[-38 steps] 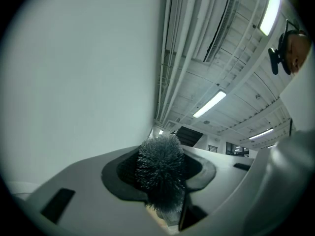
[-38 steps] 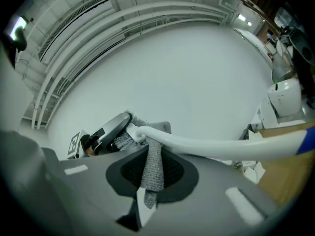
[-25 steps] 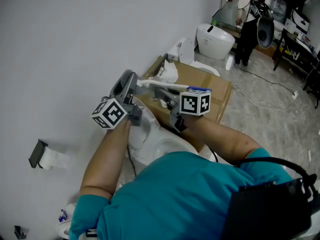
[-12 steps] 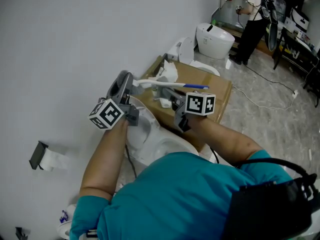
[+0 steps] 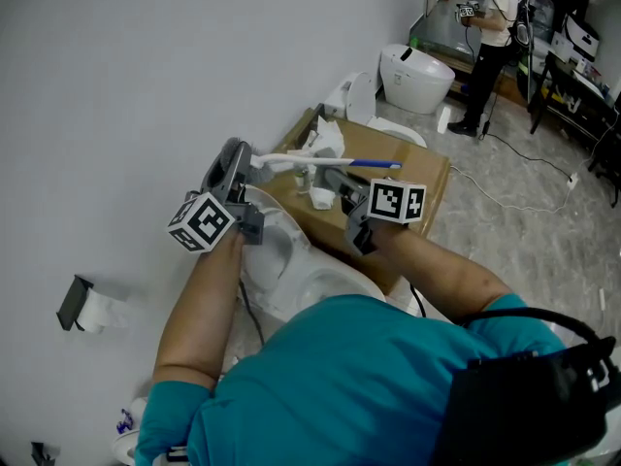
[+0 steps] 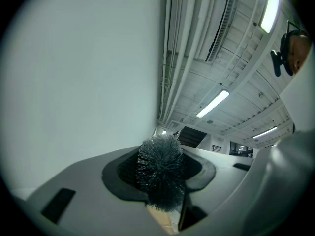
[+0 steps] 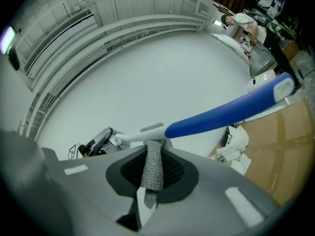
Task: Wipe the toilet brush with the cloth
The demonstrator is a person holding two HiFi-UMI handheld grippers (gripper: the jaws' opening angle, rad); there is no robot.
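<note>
The toilet brush lies nearly level in front of me, its white shaft (image 5: 296, 160) running right into a blue handle (image 5: 374, 164). In the left gripper view, the grey bristle head (image 6: 160, 173) sits between the jaws. My left gripper (image 5: 236, 155) is shut on that head, close to the wall. My right gripper (image 5: 327, 178) is shut on a grey cloth (image 7: 152, 168), which drapes over the white shaft (image 7: 142, 136) just before the blue handle (image 7: 231, 114). The left gripper (image 7: 96, 141) shows at the shaft's far end in the right gripper view.
A white toilet (image 5: 291, 260) stands below my arms, with a cardboard box (image 5: 422, 178) behind it carrying crumpled white paper (image 5: 325, 142). Another toilet (image 5: 417, 78) and a standing person (image 5: 490, 47) are at the back right. A paper roll (image 5: 92, 307) hangs on the wall at left.
My right gripper has slid to the right along the shaft with the cloth, towards the blue handle. The left gripper has barely moved. The person at the back has shifted.
</note>
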